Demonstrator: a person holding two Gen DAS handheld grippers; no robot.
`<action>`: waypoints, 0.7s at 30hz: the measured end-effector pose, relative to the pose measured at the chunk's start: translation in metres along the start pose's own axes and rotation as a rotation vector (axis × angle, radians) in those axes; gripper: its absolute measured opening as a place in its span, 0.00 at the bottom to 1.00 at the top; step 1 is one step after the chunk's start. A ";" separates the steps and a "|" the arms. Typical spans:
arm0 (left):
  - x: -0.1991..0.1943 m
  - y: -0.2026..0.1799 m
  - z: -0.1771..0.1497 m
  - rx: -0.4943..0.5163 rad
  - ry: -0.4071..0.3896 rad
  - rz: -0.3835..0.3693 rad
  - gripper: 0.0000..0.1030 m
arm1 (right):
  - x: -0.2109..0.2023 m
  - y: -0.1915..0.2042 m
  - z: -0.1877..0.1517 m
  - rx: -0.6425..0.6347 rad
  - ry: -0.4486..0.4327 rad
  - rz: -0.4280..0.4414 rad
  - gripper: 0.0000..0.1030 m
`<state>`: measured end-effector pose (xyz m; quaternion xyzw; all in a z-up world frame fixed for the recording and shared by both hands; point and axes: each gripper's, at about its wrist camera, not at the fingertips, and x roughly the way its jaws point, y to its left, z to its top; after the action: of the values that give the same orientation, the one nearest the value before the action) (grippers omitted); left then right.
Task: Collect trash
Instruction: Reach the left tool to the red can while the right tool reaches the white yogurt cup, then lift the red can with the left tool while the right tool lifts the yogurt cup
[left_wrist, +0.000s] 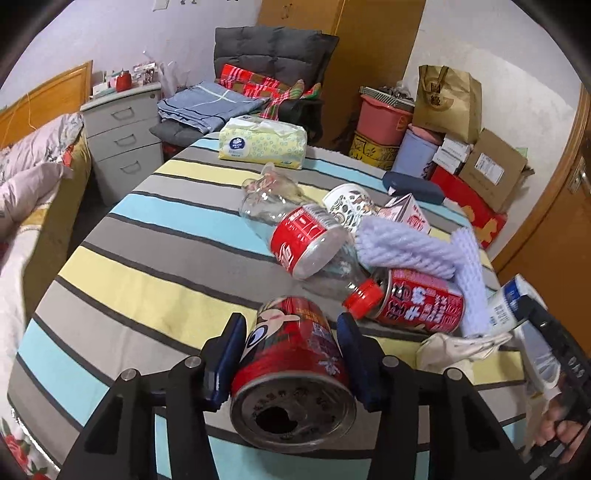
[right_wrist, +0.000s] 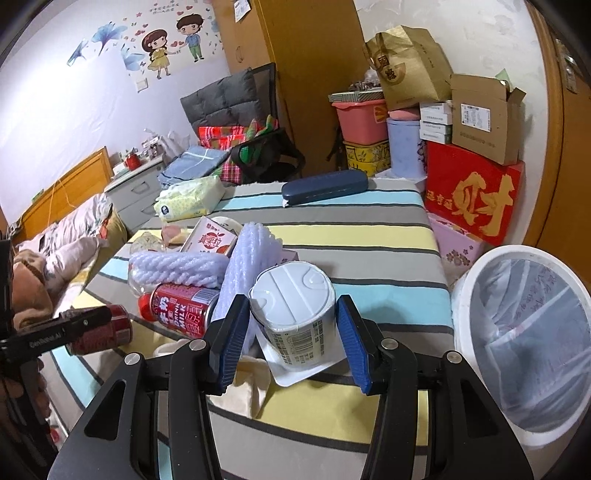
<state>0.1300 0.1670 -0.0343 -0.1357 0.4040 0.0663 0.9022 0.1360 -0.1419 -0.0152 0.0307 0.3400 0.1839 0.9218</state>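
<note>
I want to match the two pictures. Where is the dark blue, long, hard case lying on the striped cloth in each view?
Left wrist view: the dark blue case lies at the table's far right edge, behind the small red-and-white carton.
Right wrist view: the case lies at upper centre, on the table's far edge.
Shared landmark: the red box with gold lettering, just right of the case.

Even indoor light, fisheye-warped edges
</note>
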 end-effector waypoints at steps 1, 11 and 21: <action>0.001 0.000 -0.001 0.004 0.006 0.004 0.50 | -0.001 0.000 -0.001 0.001 -0.004 -0.003 0.49; 0.019 -0.001 -0.005 0.017 0.071 0.043 0.52 | -0.005 -0.002 -0.004 0.012 0.001 -0.009 0.49; 0.021 0.002 -0.025 0.018 0.117 0.044 0.52 | -0.008 -0.002 -0.006 0.011 -0.005 -0.004 0.49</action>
<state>0.1257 0.1622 -0.0664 -0.1224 0.4595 0.0744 0.8766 0.1270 -0.1474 -0.0157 0.0355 0.3386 0.1800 0.9229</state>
